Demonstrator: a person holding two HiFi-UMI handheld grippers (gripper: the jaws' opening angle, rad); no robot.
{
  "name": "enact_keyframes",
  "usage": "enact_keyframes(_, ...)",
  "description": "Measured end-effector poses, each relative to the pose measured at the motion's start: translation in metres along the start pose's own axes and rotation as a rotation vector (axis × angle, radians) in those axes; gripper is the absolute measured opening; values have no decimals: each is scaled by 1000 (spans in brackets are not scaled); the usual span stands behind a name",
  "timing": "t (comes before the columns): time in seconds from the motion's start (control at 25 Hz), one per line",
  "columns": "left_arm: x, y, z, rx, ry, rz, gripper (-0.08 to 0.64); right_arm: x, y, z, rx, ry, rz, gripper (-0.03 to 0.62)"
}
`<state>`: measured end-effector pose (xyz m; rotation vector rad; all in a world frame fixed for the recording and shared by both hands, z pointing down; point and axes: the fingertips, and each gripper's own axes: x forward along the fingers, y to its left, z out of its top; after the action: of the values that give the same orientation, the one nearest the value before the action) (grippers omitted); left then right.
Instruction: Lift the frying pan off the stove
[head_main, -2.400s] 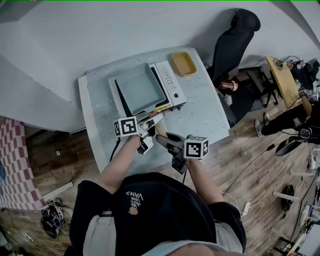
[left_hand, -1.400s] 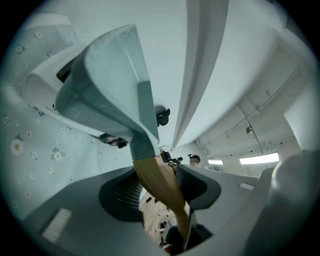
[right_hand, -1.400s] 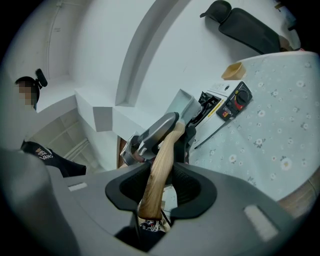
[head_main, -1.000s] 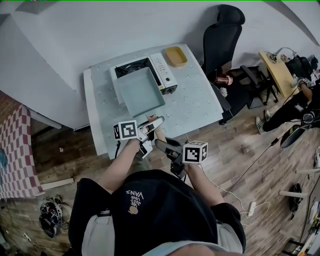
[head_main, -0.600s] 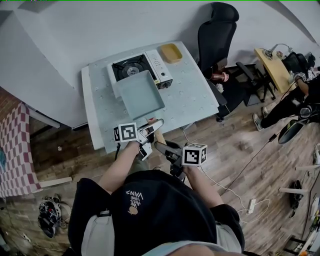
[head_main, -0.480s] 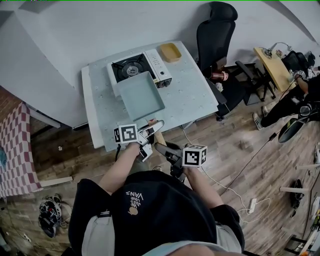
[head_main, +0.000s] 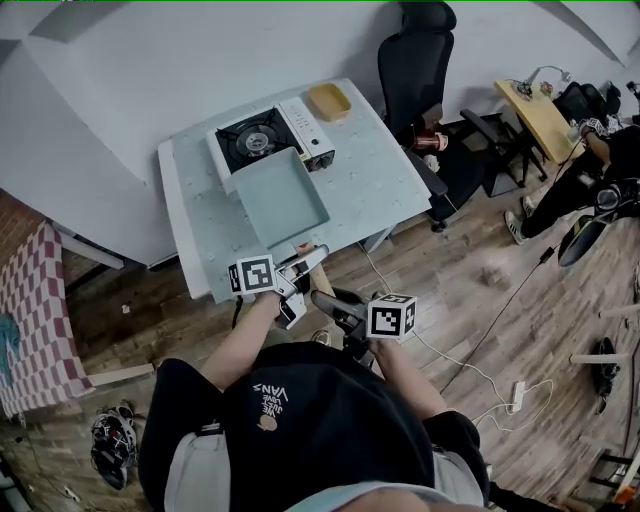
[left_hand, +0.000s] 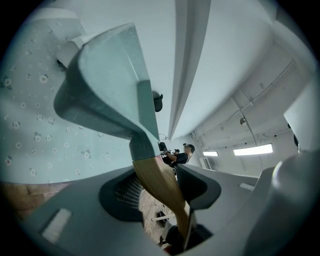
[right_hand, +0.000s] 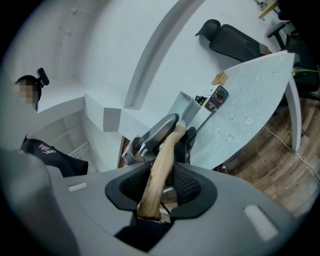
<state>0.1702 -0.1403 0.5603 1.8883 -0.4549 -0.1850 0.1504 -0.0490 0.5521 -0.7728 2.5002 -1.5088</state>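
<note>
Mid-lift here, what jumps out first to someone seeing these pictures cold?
The square teal frying pan hangs over the table by its wooden handle, which both the left gripper and right gripper clamp. Behind it the stove sits with its black burner uncovered, a yellow dish at the table's far corner.

White wall (head_main: 200, 60), wood floor (head_main: 480, 290), 1 black office chair (head_main: 415, 45) beside table (head_main: 372, 192).

Near the stove (head_main: 262, 135), left claw (head_main: 309, 260) and right claw (head_main: 326, 298) grip the frying pan (head_main: 283, 195).
</note>
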Motion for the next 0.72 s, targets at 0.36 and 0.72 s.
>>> enact_keyframes(0.36,-15,-8,-15,8,98,-34,204,6,17,-19,21,-87,-58,143)
enact_keyframes(0.72,-56,-9,-29,23,203,-52,205,31,42,-54,49,-178,-97,144)
